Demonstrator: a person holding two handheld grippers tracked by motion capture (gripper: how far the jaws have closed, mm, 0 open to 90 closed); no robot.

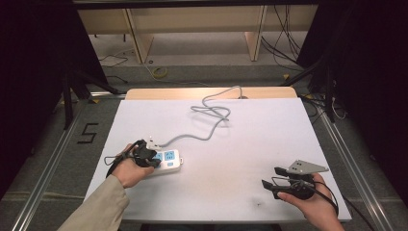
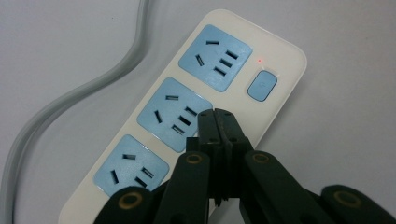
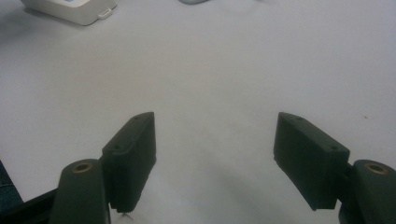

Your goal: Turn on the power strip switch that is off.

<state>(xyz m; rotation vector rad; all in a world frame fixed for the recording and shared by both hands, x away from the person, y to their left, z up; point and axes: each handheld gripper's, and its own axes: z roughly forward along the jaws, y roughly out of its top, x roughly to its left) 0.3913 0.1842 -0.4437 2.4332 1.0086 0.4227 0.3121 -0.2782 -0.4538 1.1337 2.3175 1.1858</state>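
A white power strip (image 1: 169, 161) with three blue sockets lies at the table's front left; in the left gripper view the power strip (image 2: 219, 56) shows a small red light (image 2: 259, 60) lit above its blue switch button (image 2: 262, 85). My left gripper (image 1: 153, 160) hangs over the strip, its jaws shut together with nothing between them, and the left gripper's (image 2: 217, 117) tips sit at the right edge of the middle socket (image 2: 173, 113). My right gripper (image 1: 270, 177) stands open at the front right, and the right gripper (image 3: 215, 154) has bare table between its jaws.
A grey cable (image 1: 207, 115) runs from the strip's left end in loops toward the table's back edge. The white table top (image 1: 250, 134) ends at a wooden strip at the back. A corner of the power strip (image 3: 70, 9) shows far off in the right gripper view.
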